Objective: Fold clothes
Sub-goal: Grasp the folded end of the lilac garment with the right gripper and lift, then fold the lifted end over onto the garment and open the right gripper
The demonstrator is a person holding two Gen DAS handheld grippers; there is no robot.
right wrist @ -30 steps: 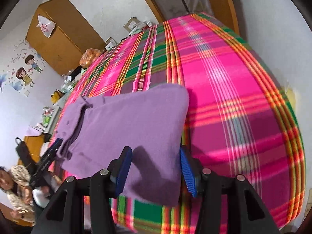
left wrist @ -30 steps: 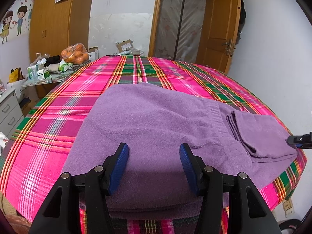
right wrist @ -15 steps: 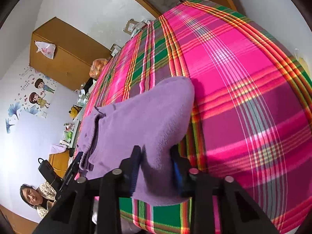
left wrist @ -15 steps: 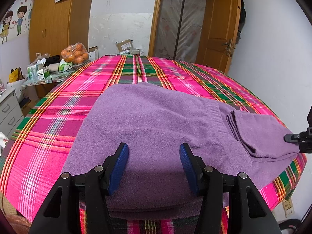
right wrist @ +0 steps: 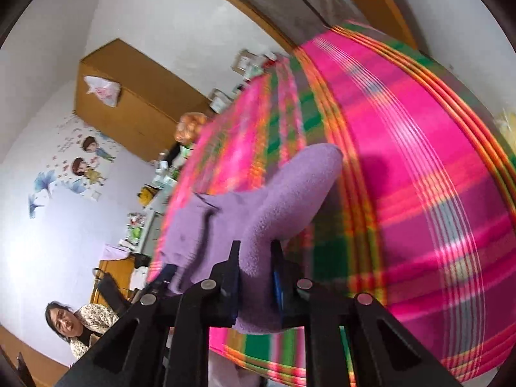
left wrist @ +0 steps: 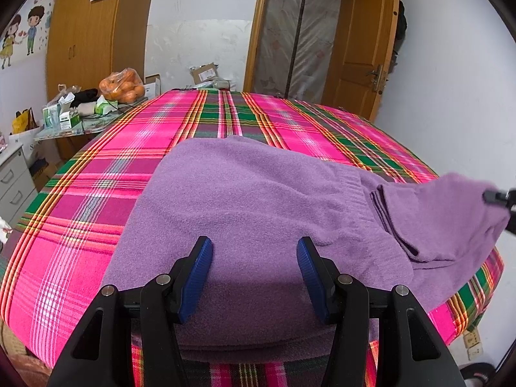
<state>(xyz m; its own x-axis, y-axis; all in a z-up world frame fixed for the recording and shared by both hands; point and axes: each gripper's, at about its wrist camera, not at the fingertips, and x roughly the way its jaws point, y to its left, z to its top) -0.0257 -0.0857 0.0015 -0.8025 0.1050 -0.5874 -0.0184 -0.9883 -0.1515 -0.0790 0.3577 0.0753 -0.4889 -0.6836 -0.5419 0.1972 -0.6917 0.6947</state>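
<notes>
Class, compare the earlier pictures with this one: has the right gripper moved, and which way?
Yes. The right gripper has closed on the purple sweater's folded end and lifted it off the plaid bedcover, swinging inward toward the sweater's body.

No legible text for you in either view. Small boxes (left wrist: 61, 116) on side tabletop (left wrist: 69, 130) carry print, too small to read.
</notes>
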